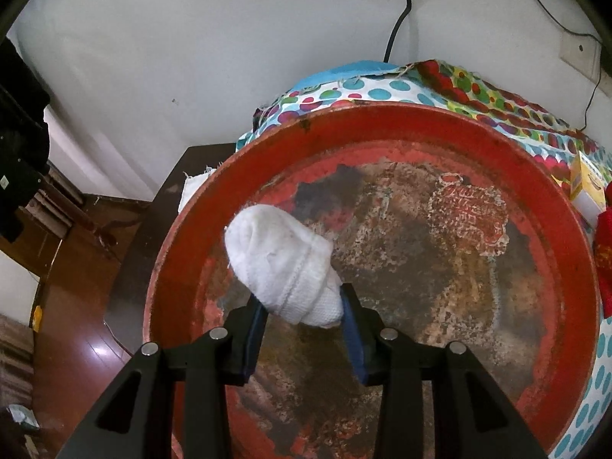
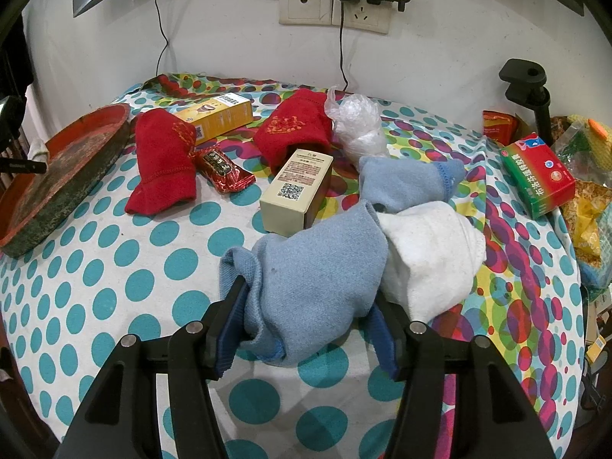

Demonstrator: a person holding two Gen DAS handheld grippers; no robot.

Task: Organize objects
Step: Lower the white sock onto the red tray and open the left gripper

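While the round red tray [image 1: 566, 267] sits at the left edge of the polka-dot table [image 2: 126, 252], the left hand-held gripper [image 1: 302, 317] clamps a white sock [image 1: 283, 264] above it; the right hand-held gripper [image 2: 306, 325] clamps a light-blue sock [image 2: 321, 279] beside another white sock [image 2: 428, 256].

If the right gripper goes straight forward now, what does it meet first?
Probably the cream box, lying just beyond the blue sock that the right gripper holds in its jaws, though depth is hard to judge.
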